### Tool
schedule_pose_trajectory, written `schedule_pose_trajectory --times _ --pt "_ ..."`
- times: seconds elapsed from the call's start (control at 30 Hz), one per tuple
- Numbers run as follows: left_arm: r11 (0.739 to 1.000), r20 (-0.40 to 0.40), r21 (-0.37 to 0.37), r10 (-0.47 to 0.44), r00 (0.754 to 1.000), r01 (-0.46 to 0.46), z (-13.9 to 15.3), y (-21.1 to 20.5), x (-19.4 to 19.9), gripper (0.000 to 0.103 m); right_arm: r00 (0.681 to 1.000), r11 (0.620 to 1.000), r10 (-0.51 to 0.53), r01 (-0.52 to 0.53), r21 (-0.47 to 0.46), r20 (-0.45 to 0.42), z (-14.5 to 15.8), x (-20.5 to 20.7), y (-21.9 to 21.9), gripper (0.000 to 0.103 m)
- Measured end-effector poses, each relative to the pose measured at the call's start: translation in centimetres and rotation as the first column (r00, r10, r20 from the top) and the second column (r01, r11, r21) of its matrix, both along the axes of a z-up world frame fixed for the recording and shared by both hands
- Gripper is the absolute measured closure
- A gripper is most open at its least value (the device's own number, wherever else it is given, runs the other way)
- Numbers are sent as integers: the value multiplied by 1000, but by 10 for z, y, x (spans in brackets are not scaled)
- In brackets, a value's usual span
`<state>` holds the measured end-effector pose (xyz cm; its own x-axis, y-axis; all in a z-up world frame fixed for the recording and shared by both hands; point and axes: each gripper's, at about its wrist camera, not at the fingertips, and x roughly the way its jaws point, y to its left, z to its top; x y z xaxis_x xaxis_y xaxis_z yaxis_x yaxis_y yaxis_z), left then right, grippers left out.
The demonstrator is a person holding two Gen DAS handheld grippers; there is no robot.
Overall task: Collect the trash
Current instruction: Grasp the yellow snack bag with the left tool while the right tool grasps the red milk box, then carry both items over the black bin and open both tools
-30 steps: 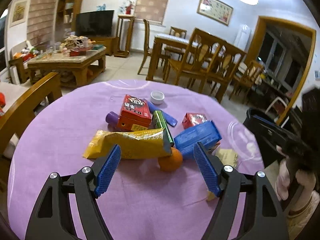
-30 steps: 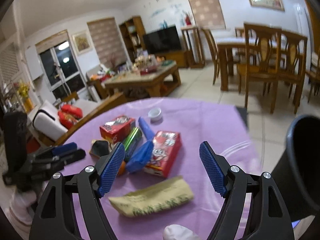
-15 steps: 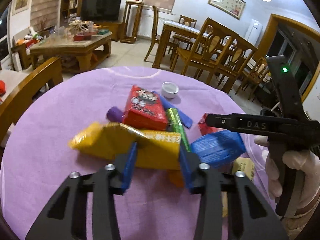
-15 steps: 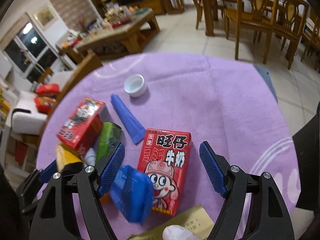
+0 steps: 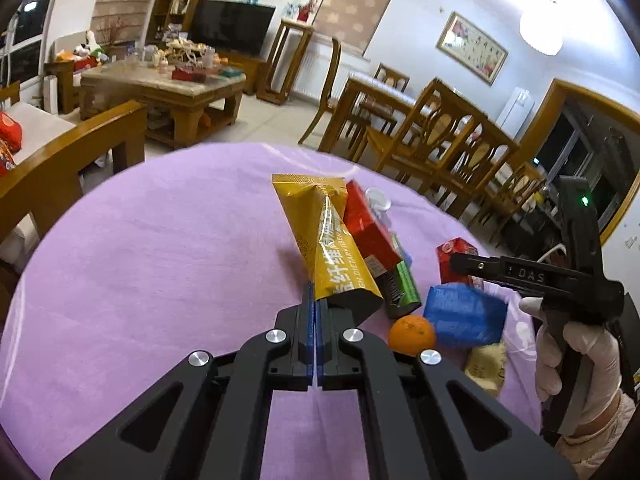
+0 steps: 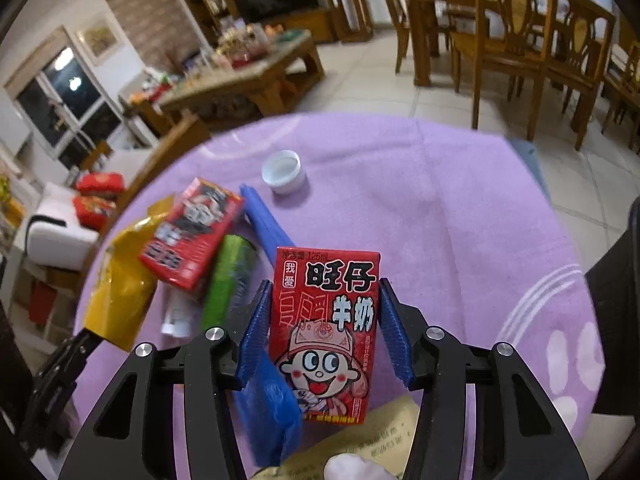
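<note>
Pinching only the yellow wrapper's thin edge, the closed left gripper could lose it mid-desk; the right gripper brackets the milk carton, contact unclear, crowding the blue packet near the front edge

red milk carton "旺仔牛奶" 125ml, yellow pkt "DIETARY FIBER", gripper "DAS"

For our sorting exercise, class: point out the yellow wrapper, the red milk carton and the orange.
yellow wrapper (image 5: 332, 248), left wrist view, printed middle.
red milk carton (image 6: 324, 320), right wrist view, front face.
orange (image 5: 412, 335), left wrist view, its centre.
</note>
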<state>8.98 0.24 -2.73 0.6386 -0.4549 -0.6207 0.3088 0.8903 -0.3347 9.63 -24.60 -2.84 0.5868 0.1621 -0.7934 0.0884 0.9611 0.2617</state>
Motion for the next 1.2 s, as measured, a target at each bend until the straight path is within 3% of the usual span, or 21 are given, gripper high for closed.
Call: schedule_pose_trajectory --times 0.17,0.33,0.6,0.77,0.97,1.2 --pt "998 84 -61 2 996 3 25 4 -23 102 983 1000 -4 1 12 185 39 -42 -4 52" --pt "996 176 -79 -30 984 44 55 -12 -47 102 939 1000 -28 21 23 343 77 -95 -18 52" --pt "979 304 -100 -140 942 178 99 -79 -80 102 851 995 -95 93 30 517 125 -180 -79 52" --pt "958 350 -94 -223 910 271 110 -135 -95 102 772 983 -149 181 10 618 150 -239 -130 52" --pt "923 362 -85 -324 874 377 109 -208 -105 102 687 951 -233 309 13 689 162 -298 -204 52" --pt "876 342 -52 -436 832 480 95 -288 -107 102 632 904 -352 422 75 690 149 -335 -302 52"
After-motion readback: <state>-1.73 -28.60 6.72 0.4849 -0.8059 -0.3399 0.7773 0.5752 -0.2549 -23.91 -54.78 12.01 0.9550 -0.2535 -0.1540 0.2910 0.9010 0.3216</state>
